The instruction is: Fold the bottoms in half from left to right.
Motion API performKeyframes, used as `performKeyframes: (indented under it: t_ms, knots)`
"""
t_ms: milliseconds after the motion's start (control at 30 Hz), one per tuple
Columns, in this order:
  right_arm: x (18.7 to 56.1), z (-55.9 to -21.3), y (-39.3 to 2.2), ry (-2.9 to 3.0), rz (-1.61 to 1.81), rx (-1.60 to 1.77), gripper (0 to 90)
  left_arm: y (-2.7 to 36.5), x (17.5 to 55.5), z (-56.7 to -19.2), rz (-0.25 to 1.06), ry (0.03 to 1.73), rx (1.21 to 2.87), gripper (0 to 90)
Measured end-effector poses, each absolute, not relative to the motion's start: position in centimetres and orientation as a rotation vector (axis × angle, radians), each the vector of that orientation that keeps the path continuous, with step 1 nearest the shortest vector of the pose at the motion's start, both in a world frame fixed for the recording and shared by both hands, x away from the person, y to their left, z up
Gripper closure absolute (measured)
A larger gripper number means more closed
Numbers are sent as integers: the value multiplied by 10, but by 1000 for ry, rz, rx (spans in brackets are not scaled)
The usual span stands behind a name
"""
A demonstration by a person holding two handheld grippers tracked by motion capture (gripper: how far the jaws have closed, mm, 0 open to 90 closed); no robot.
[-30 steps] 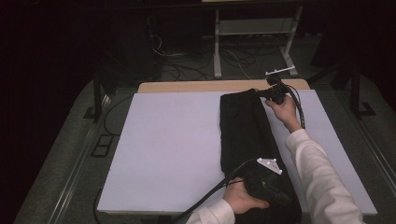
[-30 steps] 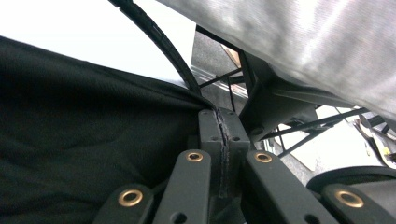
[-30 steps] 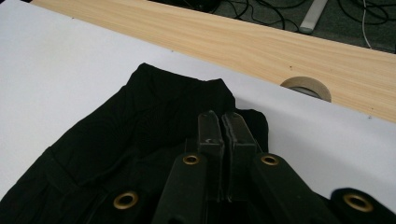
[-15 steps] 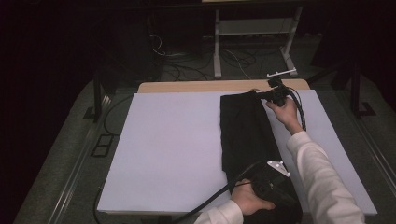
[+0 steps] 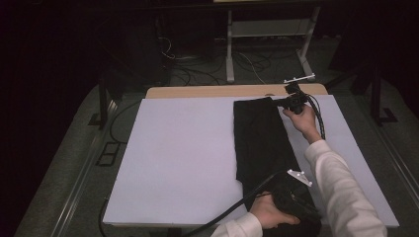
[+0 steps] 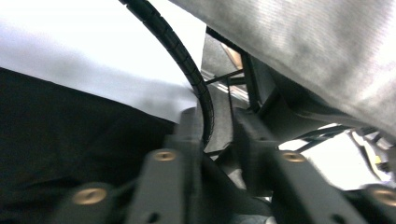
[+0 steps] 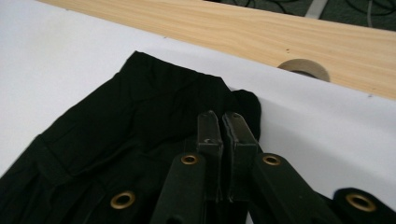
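A black garment (image 5: 262, 143) lies folded in a long strip on the white table cover (image 5: 183, 158), running from the far edge to the near edge. At its far right corner my right gripper (image 5: 291, 101) is held by a hand; in the right gripper view its jaws (image 7: 220, 116) are pressed together on the garment's (image 7: 130, 116) corner. My left gripper (image 5: 299, 205) is at the garment's near end, partly under the white sleeve (image 5: 341, 192). In the blurred left gripper view its jaws (image 6: 217, 123) stand apart, with black cloth (image 6: 70, 130) at the left.
A strip of bare wooden tabletop (image 5: 207, 91) runs along the far edge, with a beige ring (image 7: 303, 69) set in it. A black ribbed cable (image 6: 187, 65) arcs past the left jaws. Behind the table stand a white-legged frame (image 5: 230, 49) and loose floor cables.
My left gripper and hand have shifted a little to the right at the garment's near end. The right gripper has stayed at the far corner.
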State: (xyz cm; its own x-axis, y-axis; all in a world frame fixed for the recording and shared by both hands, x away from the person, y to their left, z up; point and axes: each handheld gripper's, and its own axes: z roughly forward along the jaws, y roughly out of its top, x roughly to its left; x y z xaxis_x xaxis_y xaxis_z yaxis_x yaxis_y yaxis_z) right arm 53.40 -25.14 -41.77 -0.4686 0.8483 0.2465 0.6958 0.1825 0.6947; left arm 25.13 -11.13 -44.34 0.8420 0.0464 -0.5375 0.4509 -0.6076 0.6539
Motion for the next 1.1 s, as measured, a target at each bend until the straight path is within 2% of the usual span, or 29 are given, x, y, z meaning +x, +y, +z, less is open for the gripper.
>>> performKeyframes:
  t_ms: [133, 233, 267, 300, 333, 367, 400, 467, 500, 567, 600, 733, 833, 867, 1100]
  knots:
    - [534, -418, -251, 2249, 1164, 1514, 816, -103, 253, -440, -601, 388, 2134, 513]
    - [533, -417, -251, 2240, 1152, 1527, 733, -97, 254, -437, -549, 399, 2127, 397]
    - [533, -417, -251, 2240, 1152, 1527, 733, -97, 254, -437, -549, 399, 2127, 361]
    - [533, -417, -251, 2232, 1150, 1529, 692, -94, 254, -436, -530, 405, 2125, 361]
    - [533, -416, -251, 2222, 1150, 1532, 651, -92, 255, -435, -512, 410, 2123, 320]
    - [533, -415, -251, 2208, 1151, 1538, 559, -90, 256, -435, -498, 416, 2119, 263]
    - [533, -415, -251, 2208, 1151, 1538, 559, -88, 257, -434, -491, 425, 2112, 263]
    - [532, -414, -252, 2197, 1160, 1539, 478, -83, 260, -432, -460, 437, 2108, 216]
    - [531, -413, -253, 2193, 1159, 1539, 381, -79, 262, -430, -437, 450, 2100, 167]
    - [531, -412, -253, 2192, 1156, 1532, 349, -77, 264, -429, -428, 456, 2099, 150]
    - [529, -410, -254, 2184, 1159, 1532, 254, -75, 265, -428, -414, 460, 2098, 123]
    - [526, -407, -257, 2177, 1176, 1534, 129, -66, 272, -421, -370, 489, 2087, 58]
    - [524, -405, -259, 2187, 1181, 1529, 82, -63, 275, -420, -353, 501, 2086, 17]
    - [521, -404, -261, 2196, 1189, 1520, 0, -62, 277, -419, -343, 504, 2088, 12]
    - [513, -402, -268, 2211, 1211, 1515, 0, -55, 284, -417, -244, 485, 2110, 0]
